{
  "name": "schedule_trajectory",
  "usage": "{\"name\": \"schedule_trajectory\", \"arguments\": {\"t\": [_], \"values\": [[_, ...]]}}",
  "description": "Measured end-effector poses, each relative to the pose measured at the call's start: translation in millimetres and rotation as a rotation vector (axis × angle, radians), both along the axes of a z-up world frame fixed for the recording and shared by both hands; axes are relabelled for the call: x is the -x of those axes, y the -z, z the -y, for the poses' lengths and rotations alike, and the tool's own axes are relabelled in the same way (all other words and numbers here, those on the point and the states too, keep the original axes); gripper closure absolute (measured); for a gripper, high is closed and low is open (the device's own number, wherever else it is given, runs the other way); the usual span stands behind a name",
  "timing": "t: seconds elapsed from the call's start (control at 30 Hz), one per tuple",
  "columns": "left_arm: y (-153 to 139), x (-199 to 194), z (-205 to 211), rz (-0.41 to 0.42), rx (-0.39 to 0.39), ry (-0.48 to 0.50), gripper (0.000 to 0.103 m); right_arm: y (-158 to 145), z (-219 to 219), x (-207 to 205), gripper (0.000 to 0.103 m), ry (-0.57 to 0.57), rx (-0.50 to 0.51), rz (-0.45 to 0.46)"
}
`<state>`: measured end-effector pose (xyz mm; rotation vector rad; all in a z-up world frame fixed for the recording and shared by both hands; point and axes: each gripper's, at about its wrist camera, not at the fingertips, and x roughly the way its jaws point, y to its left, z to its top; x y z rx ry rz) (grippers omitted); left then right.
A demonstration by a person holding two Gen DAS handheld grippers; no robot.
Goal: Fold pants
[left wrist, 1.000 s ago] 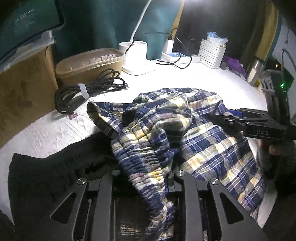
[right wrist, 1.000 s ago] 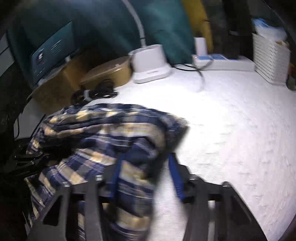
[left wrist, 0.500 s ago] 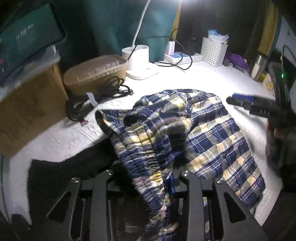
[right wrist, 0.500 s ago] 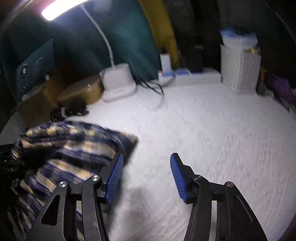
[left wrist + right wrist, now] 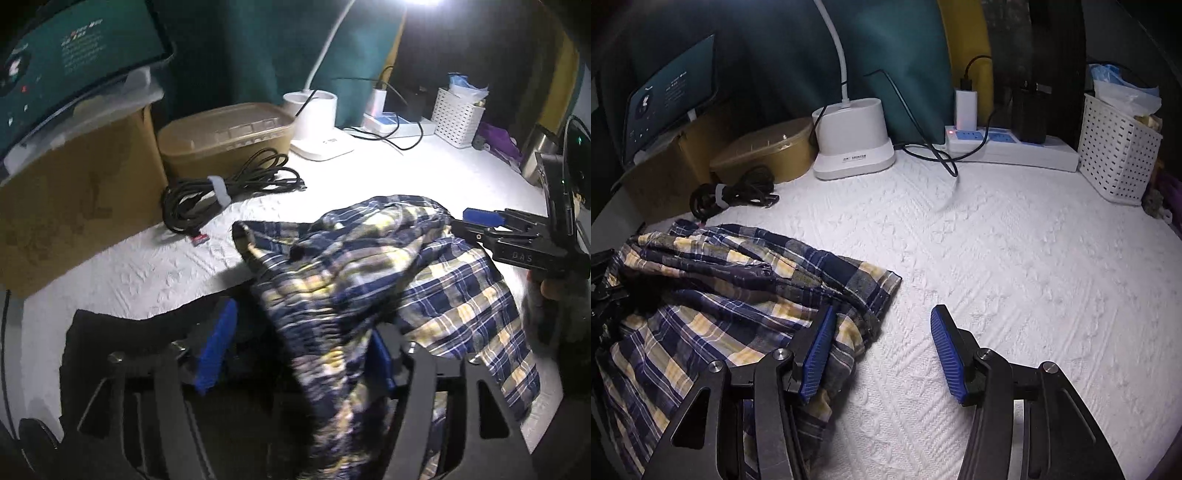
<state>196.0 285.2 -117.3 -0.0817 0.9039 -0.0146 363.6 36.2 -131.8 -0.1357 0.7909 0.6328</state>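
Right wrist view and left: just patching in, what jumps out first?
The plaid pants lie crumpled in a heap on the white cloth, left of center in the right wrist view. The right gripper is open and empty at the heap's edge. The left gripper is opening its jaws, with the waistband still between them.
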Motion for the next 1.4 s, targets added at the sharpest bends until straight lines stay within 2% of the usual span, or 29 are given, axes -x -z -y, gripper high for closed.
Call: {"name": "schedule_trajectory", "arguments": {"t": [0.07,0.23,0.33,0.53,0.67,0.77,0.87,1.07,1.23,1.4], "values": [[-4.2,1.7,-1.4,0.006,0.017,-0.004,0.035,-0.9,1.4,1.0,0.047,0.01,0.0,0.008],[-31.7,17.9,8.6,0.103,-0.005,0.031,0.035,-7.5,9.4,5.8,0.047,0.043,-0.007,0.027],[-38.5,22.1,9.0,0.123,-0.013,0.035,0.035,-15.2,15.2,12.4,0.047,0.049,-0.028,0.034],[-34.5,18.6,1.2,0.115,0.0,0.004,0.035,-18.4,7.9,25.2,0.047,0.002,-0.026,0.031],[-21.8,7.4,-2.2,0.075,-0.052,-0.026,0.035,-5.9,2.4,21.9,0.047,0.006,-0.007,0.011],[-14.8,2.2,-7.2,0.062,-0.021,-0.038,0.035,-1.4,3.2,18.2,0.047,0.009,0.0,0.004],[-7.9,-3.6,-9.5,0.057,-0.043,-0.036,0.033,1.6,3.1,14.6,0.047,0.005,0.001,-0.01],[8.8,-16.3,-20.5,0.026,-0.014,-0.056,0.03,2.3,5.3,13.7,0.046,0.016,0.001,-0.014],[0.6,-12.4,-16.9,0.023,-0.032,-0.063,0.03,-1.0,10.9,19.2,0.045,0.038,0.0,-0.003],[-22.6,8.2,-5.5,0.082,-0.064,-0.054,0.03,-6.6,19.0,28.7,0.045,0.054,-0.01,0.004]]}}
